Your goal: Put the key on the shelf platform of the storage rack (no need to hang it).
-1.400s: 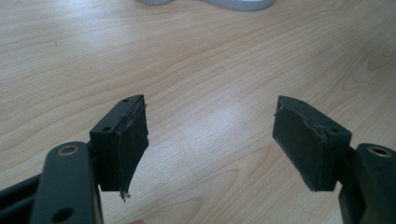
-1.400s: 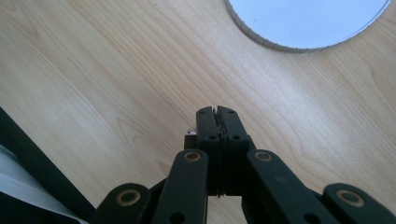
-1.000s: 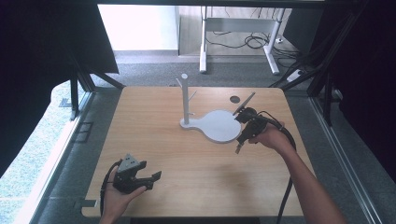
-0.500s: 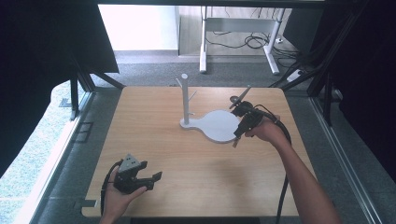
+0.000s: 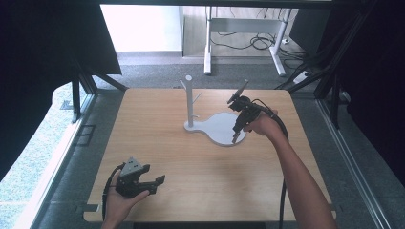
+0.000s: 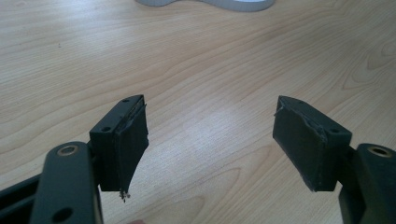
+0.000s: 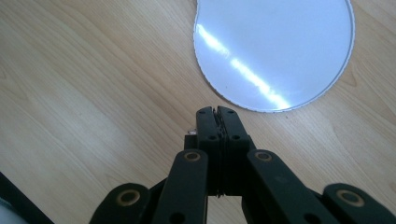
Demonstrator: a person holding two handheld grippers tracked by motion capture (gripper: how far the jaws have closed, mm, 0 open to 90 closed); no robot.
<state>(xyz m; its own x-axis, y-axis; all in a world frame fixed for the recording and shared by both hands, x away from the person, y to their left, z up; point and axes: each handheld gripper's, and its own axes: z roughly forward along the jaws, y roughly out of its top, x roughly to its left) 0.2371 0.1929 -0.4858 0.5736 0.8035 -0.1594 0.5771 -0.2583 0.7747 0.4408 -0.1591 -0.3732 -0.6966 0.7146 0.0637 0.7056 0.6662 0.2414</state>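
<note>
The right gripper [image 7: 217,112] has its jaws pressed together with nothing between them, its tip pointing down just beside the rim of the white stand base [image 7: 280,46], which lies flat on the wooden table [image 5: 157,143] with its pegged post [image 5: 189,102] upright at the far end. This looks like an approach to the stand with nothing in hand, so the next move calls for parting those jaws before any grasp. The left gripper [image 6: 210,140], jaws wide apart and empty, rests near the table's front-left edge, well apart from the stand.
</note>
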